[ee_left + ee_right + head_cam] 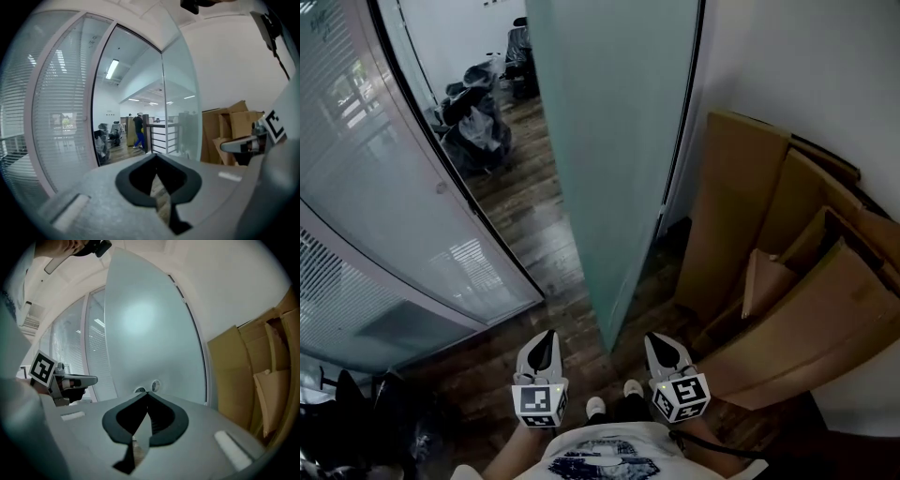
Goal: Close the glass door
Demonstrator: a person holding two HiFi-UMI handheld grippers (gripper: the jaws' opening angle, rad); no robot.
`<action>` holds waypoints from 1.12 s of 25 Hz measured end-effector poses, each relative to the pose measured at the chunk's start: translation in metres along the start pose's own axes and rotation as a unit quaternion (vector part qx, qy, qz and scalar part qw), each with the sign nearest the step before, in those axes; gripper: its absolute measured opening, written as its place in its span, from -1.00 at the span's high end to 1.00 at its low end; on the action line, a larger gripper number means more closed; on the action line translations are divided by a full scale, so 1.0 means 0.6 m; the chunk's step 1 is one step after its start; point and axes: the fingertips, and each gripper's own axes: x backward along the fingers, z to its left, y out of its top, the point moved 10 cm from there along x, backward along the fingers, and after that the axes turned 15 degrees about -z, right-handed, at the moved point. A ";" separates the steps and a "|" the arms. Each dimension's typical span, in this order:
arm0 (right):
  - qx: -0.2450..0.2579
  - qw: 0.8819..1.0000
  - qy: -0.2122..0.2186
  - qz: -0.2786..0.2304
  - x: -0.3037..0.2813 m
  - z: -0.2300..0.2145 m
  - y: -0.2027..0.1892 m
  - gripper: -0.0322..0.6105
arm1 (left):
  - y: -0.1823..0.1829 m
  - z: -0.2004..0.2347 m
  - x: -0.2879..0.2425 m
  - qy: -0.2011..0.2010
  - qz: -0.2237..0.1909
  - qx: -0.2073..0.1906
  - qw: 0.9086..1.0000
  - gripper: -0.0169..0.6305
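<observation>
Your left claw and your right claw are both clenched tight with nothing in them, side by side at 6 o'clock in the head view. The glass door stands open at 12 o'clock, and its near edge comes down between the two claws. Brown cardboard boxes lean on the wall at 3 o'clock, and the wooden floor runs through the doorway at 11 o'clock.

Doorway left of centre open; glass door edge-on centre; cardboard stack blocks right; black bags upper left.
</observation>
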 end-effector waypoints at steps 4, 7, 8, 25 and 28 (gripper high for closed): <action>0.004 0.999 0.040 0.016 -0.043 -0.033 -0.001 0.88 | 0.001 -0.009 -0.022 0.029 0.001 -0.004 1.000 0.94; 0.002 0.996 0.085 0.030 -0.081 -0.048 -0.002 0.81 | 0.005 -0.011 -0.030 0.062 0.004 -0.009 0.998 0.94; 0.000 0.994 0.104 0.035 -0.094 -0.052 -0.003 0.76 | 0.007 -0.012 -0.031 0.075 0.005 -0.011 0.997 0.94; 0.062 0.948 0.308 0.058 -0.210 -0.065 -0.055 0.14 | 0.011 -0.013 -0.019 0.170 0.010 -0.026 0.985 0.94; 0.064 0.944 0.318 0.060 -0.222 -0.058 -0.062 0.14 | 0.009 -0.012 -0.014 0.180 0.010 -0.028 0.983 0.94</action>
